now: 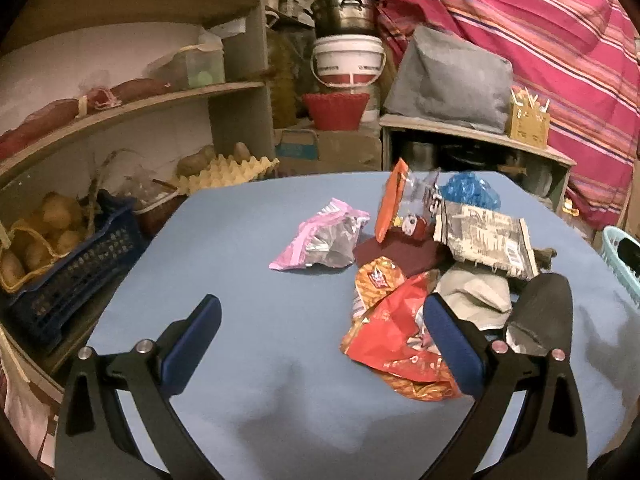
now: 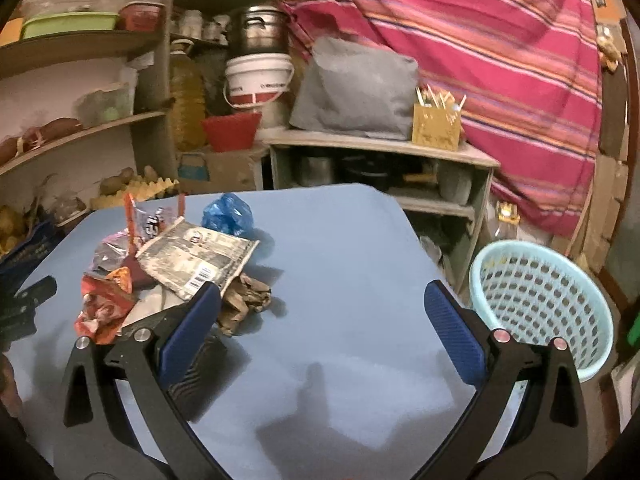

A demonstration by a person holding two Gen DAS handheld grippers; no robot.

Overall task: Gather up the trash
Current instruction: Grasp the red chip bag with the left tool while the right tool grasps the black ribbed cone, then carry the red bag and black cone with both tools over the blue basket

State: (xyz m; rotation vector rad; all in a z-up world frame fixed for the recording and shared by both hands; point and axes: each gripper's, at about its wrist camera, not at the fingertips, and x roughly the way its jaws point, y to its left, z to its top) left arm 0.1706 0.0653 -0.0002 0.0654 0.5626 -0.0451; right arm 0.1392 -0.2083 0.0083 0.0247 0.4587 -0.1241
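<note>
Both tools are hanging wide open over the blue counter (image 1: 248,360), gripping nothing: the left tool (image 1: 322,340) is sitting just short of the trash pile, and the right tool (image 2: 322,328) is hovering over bare cloth with the pile at its left finger.

The risk, as I judge it, is that these wrappers are light, crinkly and overlapping, so a pinch on one could be dragging neighbours along or sliding foil out of the pads. The red bag (image 1: 394,340) is lying crumpled nearest the left tool, with the pink wrapper (image 1: 320,240) lying apart further on. The grey printed pack (image 2: 196,258) is resting atop the heap, brown paper (image 2: 244,304) beside it, blue plastic (image 2: 228,210) behind. The basket (image 2: 540,304) is standing off the counter's right edge, so a loosely held piece could be dropping short.
</note>
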